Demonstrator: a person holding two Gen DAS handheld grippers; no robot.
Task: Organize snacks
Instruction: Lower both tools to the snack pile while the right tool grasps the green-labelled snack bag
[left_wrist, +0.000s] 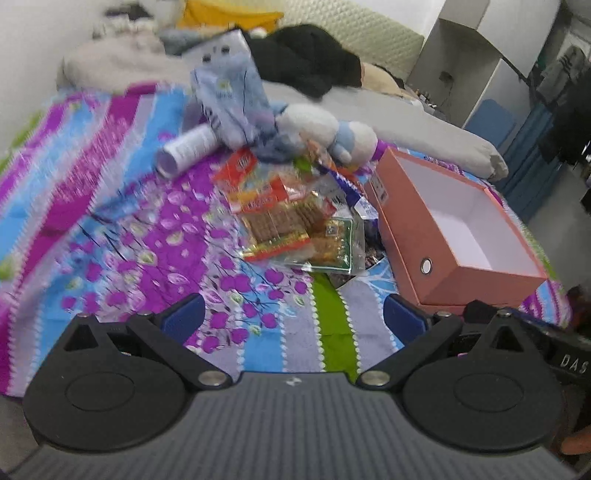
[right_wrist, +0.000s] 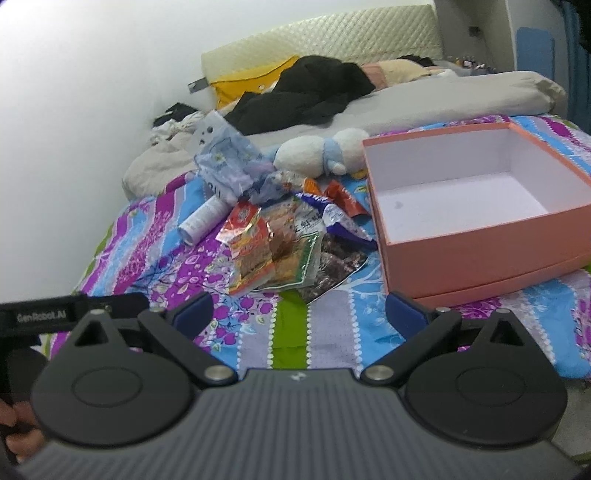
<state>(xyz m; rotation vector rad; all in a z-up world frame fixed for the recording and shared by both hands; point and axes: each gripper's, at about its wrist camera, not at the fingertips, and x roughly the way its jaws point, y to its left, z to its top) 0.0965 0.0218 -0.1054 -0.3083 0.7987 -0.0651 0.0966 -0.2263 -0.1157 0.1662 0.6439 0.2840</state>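
A heap of snack packets (left_wrist: 291, 218) (right_wrist: 273, 251) lies on the flowered bedspread, red and green wrappers on top. To its right stands an open salmon-pink box (left_wrist: 417, 240) (right_wrist: 491, 243) with a white, empty inside. A white tube (left_wrist: 186, 147) (right_wrist: 201, 219) lies left of the heap, and a pale blue plastic bag (left_wrist: 232, 96) (right_wrist: 227, 162) stands behind it. My left gripper (left_wrist: 293, 314) is open above the bedspread, short of the heap, with nothing between its fingers. My right gripper (right_wrist: 299, 308) is open too, just in front of the heap and beside the box's near left corner.
A white and blue plush toy (left_wrist: 332, 129) (right_wrist: 321, 151) lies behind the snacks. Black clothing (left_wrist: 306, 59) (right_wrist: 306, 92), a grey blanket (right_wrist: 443, 96) and a yellow pouch (right_wrist: 251, 81) cover the head of the bed. A white wall runs along the left. A hand (right_wrist: 16, 424) shows at the lower left.
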